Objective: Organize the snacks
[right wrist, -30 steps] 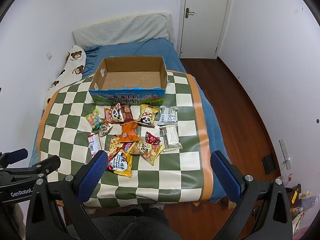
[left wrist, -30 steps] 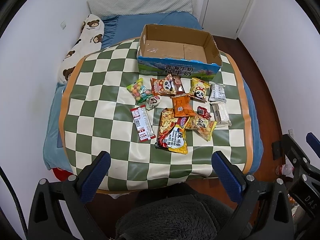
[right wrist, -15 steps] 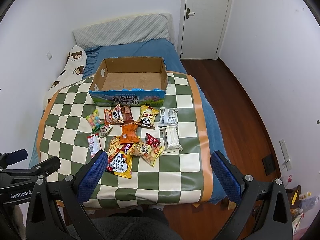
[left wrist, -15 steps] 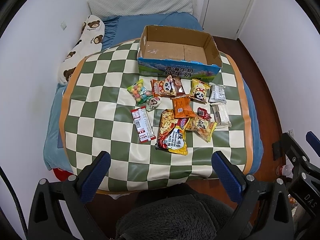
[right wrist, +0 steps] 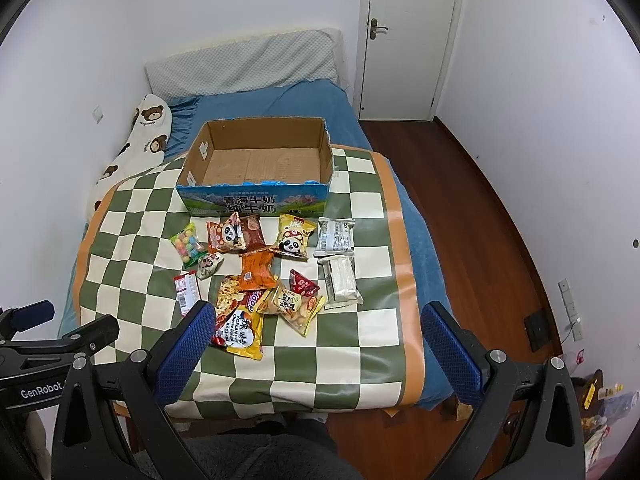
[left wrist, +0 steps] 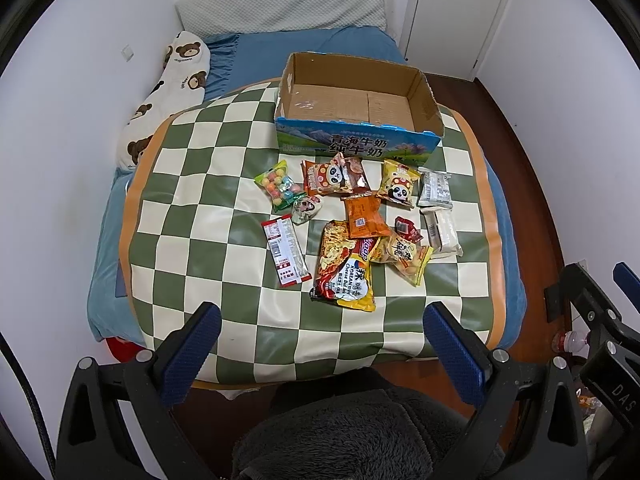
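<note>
Task at outset. Your left tongs [left wrist: 318,344] and right tongs [right wrist: 318,346] hang spread and hold nothing. The cardboard box [left wrist: 427,98] contains no snacks; every snack packet [left wrist: 345,266] lies loose on the checkered mat [left wrist: 192,208] before it, all awaiting placement.

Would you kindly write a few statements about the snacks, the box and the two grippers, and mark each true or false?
1. The cardboard box has no snacks in it. True.
2. The left gripper is shut on a packet. False: it is open and holds nothing.
3. The candy bag lies left of the orange panda packet in the left wrist view. True.
4. The noodle packet sits inside the box. False: it lies on the checkered mat, nearest the grippers.
5. The right gripper is open. True.
6. The door stands open. False: it is closed.
</note>
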The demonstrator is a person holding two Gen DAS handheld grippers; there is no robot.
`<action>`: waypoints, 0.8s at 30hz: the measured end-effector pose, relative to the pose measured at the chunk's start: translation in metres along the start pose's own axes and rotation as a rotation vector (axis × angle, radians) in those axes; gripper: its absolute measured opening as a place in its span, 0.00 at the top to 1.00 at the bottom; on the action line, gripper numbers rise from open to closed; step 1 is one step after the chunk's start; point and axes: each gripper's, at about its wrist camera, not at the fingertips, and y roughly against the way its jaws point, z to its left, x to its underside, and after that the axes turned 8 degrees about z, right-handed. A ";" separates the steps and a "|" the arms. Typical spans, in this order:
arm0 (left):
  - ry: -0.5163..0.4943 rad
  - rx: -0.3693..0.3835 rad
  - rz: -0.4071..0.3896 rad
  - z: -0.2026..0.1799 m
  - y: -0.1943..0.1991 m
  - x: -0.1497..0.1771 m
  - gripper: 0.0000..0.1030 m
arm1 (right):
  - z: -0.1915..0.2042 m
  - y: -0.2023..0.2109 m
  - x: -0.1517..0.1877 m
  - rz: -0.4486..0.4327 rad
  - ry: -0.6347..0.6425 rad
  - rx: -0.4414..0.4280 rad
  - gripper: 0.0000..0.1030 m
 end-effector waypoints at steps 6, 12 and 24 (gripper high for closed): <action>0.000 -0.001 0.000 -0.001 0.000 -0.001 0.00 | 0.000 0.000 0.000 0.000 0.001 0.001 0.00; 0.000 -0.001 -0.002 -0.001 0.000 -0.001 0.00 | 0.000 0.000 0.000 0.001 0.001 0.000 0.00; 0.002 -0.001 0.000 -0.002 0.000 -0.001 0.00 | 0.000 0.000 0.000 0.002 0.001 0.001 0.00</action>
